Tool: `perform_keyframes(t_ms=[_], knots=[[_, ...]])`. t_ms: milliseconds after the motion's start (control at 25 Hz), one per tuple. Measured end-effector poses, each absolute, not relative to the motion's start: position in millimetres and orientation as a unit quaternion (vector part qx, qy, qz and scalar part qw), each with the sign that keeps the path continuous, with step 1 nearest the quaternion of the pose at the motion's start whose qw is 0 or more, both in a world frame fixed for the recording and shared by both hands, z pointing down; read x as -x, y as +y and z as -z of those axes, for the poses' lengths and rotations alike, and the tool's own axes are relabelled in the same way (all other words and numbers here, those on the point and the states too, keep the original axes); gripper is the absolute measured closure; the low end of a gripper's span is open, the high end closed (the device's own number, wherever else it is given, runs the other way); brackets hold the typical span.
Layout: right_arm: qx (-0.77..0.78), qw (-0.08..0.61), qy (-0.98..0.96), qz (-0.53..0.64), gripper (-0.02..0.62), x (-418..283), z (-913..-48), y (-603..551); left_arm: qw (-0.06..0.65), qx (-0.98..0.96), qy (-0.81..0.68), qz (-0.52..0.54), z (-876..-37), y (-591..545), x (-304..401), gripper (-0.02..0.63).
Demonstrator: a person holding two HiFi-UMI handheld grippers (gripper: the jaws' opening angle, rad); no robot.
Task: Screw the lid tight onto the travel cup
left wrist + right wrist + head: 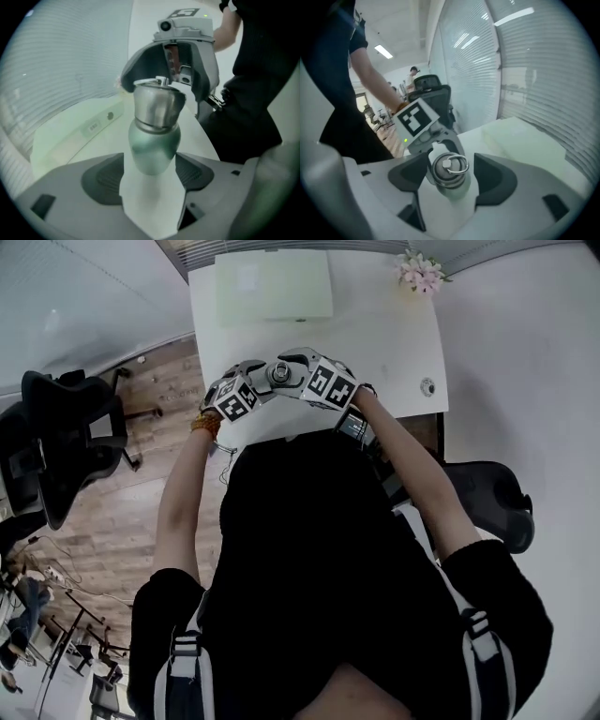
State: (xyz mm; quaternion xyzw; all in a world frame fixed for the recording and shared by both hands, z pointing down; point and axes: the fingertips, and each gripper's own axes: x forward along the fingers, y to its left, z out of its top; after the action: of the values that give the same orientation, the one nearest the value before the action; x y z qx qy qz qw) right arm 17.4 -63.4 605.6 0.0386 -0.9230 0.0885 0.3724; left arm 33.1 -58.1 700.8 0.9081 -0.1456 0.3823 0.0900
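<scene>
Left hand-held gripper (pixel 147 176) was clenched on the travel cup (pixel 154 145), pads on both sides of its green lower body, cup tilted over the white tabletop (pixel 394 343), upper centre of the head view. Right hand-held gripper (pixel 451 178) stood released, jaws wide apart either side of the steel lid (pixel 449 168) w/ its ring; gap visible at the right-hand pad. Pale green mat (pixel 274 285) & flowers (pixel 419 271) sat at the frame's top edge, well apart from the cup.
</scene>
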Motion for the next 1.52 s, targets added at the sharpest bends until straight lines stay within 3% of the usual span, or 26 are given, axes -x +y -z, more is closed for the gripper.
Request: perform_keyframes(t_ms=[120,280,360,480,680,920,1080,1200,1240,1400,1520], knots=[[-0.153,0.344,-0.920,-0.110,0.280,-23,-593,-71,0.123,-0.897,-0.248,-0.344,-697,-57,-25,0.270],[-0.249,0.373,-0.884,-0.134,0.286,-29,-614,-67,0.126,-0.873,-0.333,-0.333,-695,-56,-35,0.270],[-0.268,0.378,-0.876,-0.136,0.345,-29,-620,-66,0.131,-0.864,-0.355,-0.332,-695,-57,-40,0.282],[-0.263,0.375,-0.879,-0.132,0.348,-27,-620,-65,0.142,-0.860,-0.365,-0.327,-696,-56,-40,0.287],[-0.192,0.380,-0.899,-0.103,0.350,-27,-621,-62,0.120,-0.879,-0.308,-0.343,-698,-55,-39,0.290],[-0.029,0.410,-0.910,-0.052,0.351,-20,-622,-58,0.055,-0.905,-0.097,-0.410,-700,-54,-33,0.289],[0.029,0.427,-0.903,-0.043,0.347,-15,-623,-56,0.060,-0.901,-0.051,-0.426,-701,-52,-31,0.281],[0.014,0.418,-0.907,-0.048,0.337,-18,-622,-56,0.087,-0.900,-0.115,-0.410,-706,-52,-27,0.278],[-0.008,0.405,-0.912,-0.062,0.306,-20,-621,-58,0.094,-0.899,-0.144,-0.403,-707,-52,-25,0.278],[-0.148,0.326,-0.923,-0.140,0.279,-19,-600,-71,0.135,-0.890,-0.262,-0.349,-700,-50,-21,0.278],[-0.203,0.350,-0.906,-0.124,0.282,-11,-607,-66,0.155,-0.878,-0.326,-0.316,-692,-53,-30,0.278]])
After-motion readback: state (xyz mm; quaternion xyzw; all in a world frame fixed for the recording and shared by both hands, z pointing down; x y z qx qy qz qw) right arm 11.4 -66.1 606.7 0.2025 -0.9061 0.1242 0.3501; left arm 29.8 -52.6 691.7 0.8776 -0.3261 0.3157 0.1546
